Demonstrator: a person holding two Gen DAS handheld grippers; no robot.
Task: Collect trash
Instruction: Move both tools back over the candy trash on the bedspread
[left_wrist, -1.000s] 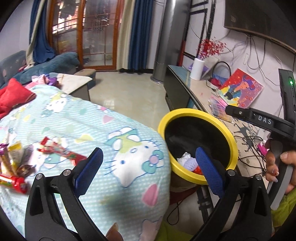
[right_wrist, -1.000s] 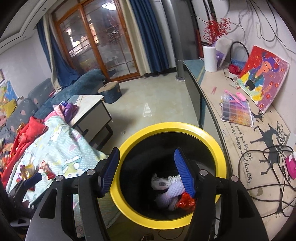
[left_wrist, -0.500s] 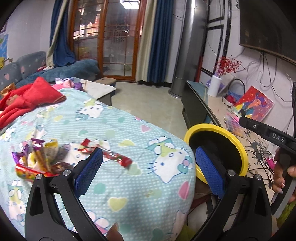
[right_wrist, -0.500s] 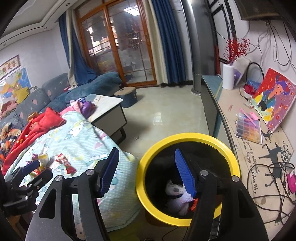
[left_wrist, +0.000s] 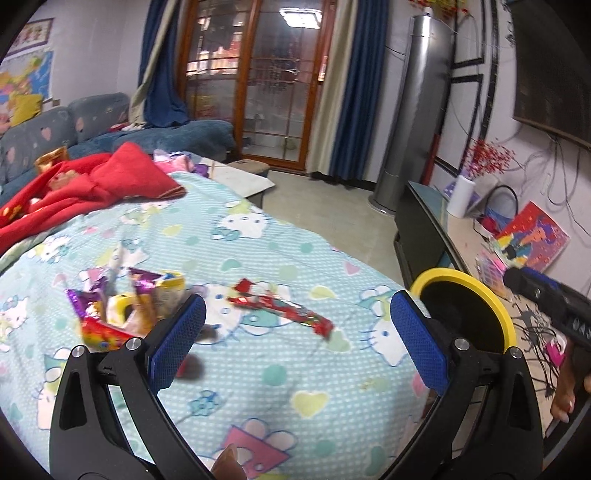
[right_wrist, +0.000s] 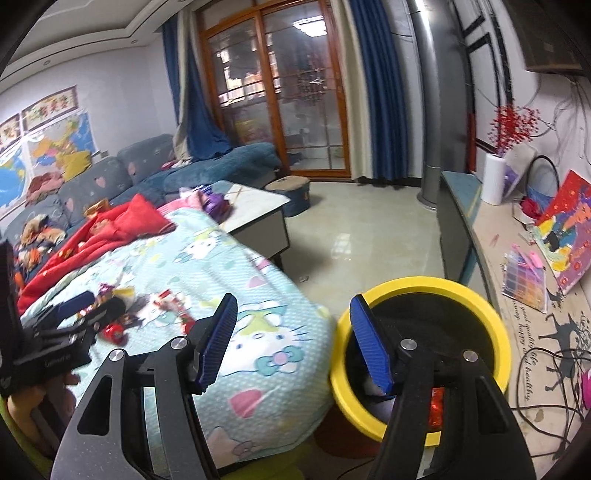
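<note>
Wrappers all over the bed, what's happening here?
Someone is tidying up trash with a grabber in each hand. Both are open and holding nothing. The left tool hangs over the blanket, facing a red wrapper and a wrapper pile. The right tool is by the yellow bin, which already has some trash inside.
</note>
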